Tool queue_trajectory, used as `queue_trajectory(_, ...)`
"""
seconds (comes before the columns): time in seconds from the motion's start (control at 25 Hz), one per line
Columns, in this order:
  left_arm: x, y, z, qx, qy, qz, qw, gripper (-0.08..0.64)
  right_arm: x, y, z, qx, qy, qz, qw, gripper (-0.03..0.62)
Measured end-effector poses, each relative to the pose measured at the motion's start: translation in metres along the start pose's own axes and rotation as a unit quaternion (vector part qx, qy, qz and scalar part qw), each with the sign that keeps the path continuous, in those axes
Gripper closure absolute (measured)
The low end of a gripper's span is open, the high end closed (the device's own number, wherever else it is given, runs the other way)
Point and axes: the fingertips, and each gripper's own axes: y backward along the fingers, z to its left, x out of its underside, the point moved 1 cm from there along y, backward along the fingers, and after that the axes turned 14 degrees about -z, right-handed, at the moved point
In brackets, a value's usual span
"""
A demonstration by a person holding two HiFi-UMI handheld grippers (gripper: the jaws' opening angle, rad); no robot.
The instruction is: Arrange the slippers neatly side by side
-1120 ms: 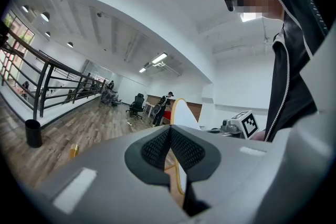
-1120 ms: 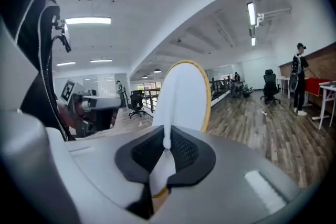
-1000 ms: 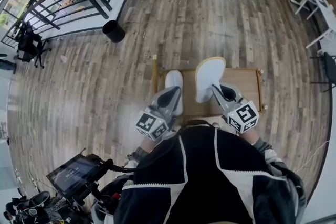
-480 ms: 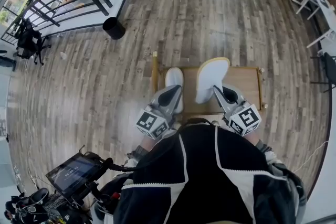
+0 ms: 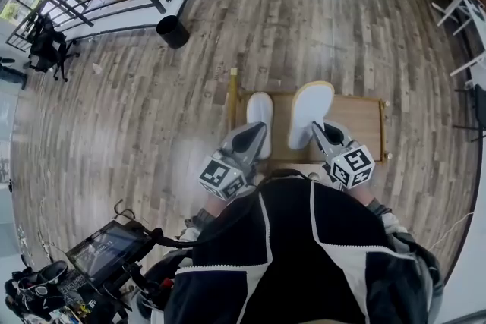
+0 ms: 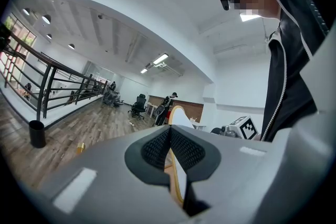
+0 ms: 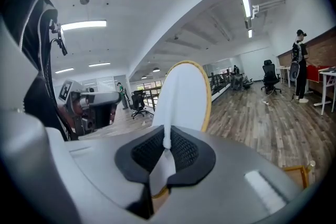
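**As both jaws bite: pair side by side**

Left gripper [image 5: 256, 134] is clamped on left slipper [image 5: 260, 111], right gripper [image 5: 320, 131] on right slipper [image 5: 310, 108] (both white, tan-rimmed), approx parallel, toes far, just apart, over wooden table [image 5: 357, 125].

I counted two white slippers: the left slipper [image 5: 260, 114] and the right slipper [image 5: 309, 108]. I had two grippers, my left hand-held gripper [image 5: 257, 131] and my right hand-held gripper [image 5: 319, 128]. There was one wooden table [image 5: 357, 124], one black bin [image 5: 172, 31] and one screen [image 5: 106, 246].
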Motion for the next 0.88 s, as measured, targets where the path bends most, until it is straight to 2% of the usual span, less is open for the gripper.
queue_trajectory(0.16, -0.006, 0.010, 0.008, -0.013, -0.005, -0.004, 0.9999, 0.541, 0.032, -0.014, -0.007, 0.007, -0.015, 0.038, 0.999, 0.566)
queue_trajectory(0.44, -0.013, 0.023, 0.012, -0.026, -0.009, 0.001, 0.9996, 0.541, 0.094, -0.042, -0.026, 0.041, -0.062, 0.107, 0.991, 0.566)
queue_trajectory(0.68, -0.017, 0.030, 0.014, -0.032, -0.012, 0.002, 0.9994, 0.541, 0.161, -0.056, -0.031, 0.055, -0.066, 0.197, 0.977, 0.566)
queue_trajectory(0.88, -0.020, 0.035, 0.011, -0.038, -0.015, 0.010, 0.9991, 0.541, 0.190, -0.065, -0.033, 0.053, -0.060, 0.234, 0.969, 0.566)
